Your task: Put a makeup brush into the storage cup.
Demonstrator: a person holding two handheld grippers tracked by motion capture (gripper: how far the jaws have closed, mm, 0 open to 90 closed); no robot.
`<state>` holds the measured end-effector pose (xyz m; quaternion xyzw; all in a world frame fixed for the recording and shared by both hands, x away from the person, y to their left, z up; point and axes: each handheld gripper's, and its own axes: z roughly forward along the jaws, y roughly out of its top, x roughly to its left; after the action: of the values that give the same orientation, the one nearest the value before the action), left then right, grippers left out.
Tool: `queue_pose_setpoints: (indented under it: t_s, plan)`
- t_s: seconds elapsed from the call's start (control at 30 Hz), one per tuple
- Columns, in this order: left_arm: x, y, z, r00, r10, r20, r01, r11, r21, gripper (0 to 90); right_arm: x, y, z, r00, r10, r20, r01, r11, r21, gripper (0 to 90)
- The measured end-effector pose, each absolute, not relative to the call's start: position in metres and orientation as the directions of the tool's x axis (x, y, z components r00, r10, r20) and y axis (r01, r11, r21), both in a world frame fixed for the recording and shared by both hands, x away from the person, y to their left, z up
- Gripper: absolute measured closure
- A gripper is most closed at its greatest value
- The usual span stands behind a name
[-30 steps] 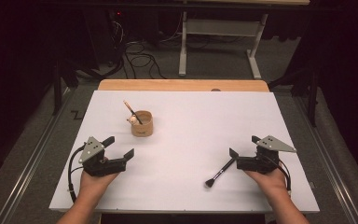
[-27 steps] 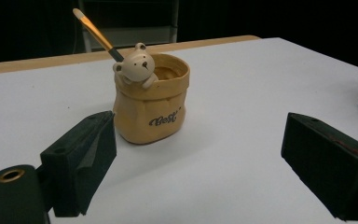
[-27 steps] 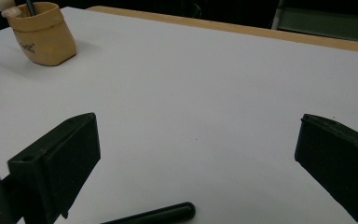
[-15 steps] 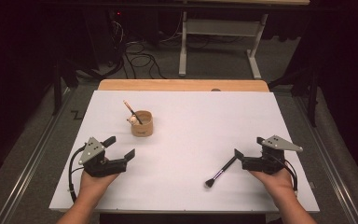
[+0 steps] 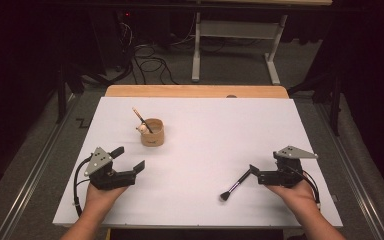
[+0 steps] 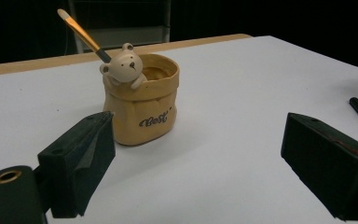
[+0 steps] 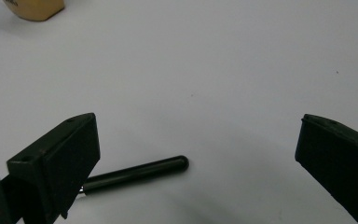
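The right gripper (image 5: 254, 172) rests low on the bench (image 5: 220, 125) near its right front corner, held by the person's right hand (image 5: 295, 194). Its fingers (image 7: 58, 161) stand wide open and hold nothing. The black makeup brush (image 5: 236, 183) lies flat on the white bench surface just in front of this gripper. Its handle end points toward the gripper and its bristle head points toward the front edge. In the right gripper view the rounded handle tip (image 7: 168, 166) lies between the two open fingers, close to one of them, and I cannot tell whether it touches.

The left gripper (image 5: 130, 160) rests near the left front corner, its fingers also wide apart and empty. Beyond it stands a tan bear-decorated holder (image 6: 142, 100), nearer the far left part of the bench, with one orange-handled brush (image 6: 81, 33) leaning inside.
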<state>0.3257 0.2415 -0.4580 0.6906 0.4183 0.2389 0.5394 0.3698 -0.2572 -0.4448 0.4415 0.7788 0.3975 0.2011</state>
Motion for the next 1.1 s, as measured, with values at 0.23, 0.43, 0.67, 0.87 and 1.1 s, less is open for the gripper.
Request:
queue_pose_setpoints:
  t_s: [0.23,0.43,0.67,0.87,1.1]
  plan:
    - [0.326,0.24,-0.457,0.553,0.824,-0.122,0.315,-0.071,0.946,10.6,0.367,-0.255,-0.444,-0.526,0.85,0.023,0.579,0.338,0.742,0.6]
    - [0.326,0.238,-0.456,0.56,0.818,-0.134,0.314,-0.06,0.947,10.6,0.365,-0.247,-0.443,-0.544,0.839,0.012,0.599,0.379,0.706,0.6]
    - [0.326,0.239,-0.456,0.566,0.814,-0.135,0.313,-0.061,0.948,10.6,0.361,-0.24,-0.444,-0.56,0.828,0.004,0.631,0.423,0.65,0.6]
    - [0.326,0.238,-0.456,0.574,0.808,-0.134,0.321,-0.071,0.944,10.6,0.361,-0.237,-0.444,-0.567,0.823,0.01,0.657,0.445,0.608,0.6]
    - [0.326,0.238,-0.457,0.572,0.808,-0.145,0.323,-0.059,0.945,10.6,0.359,-0.231,-0.446,-0.57,0.821,0.018,0.69,0.467,0.553,0.7]
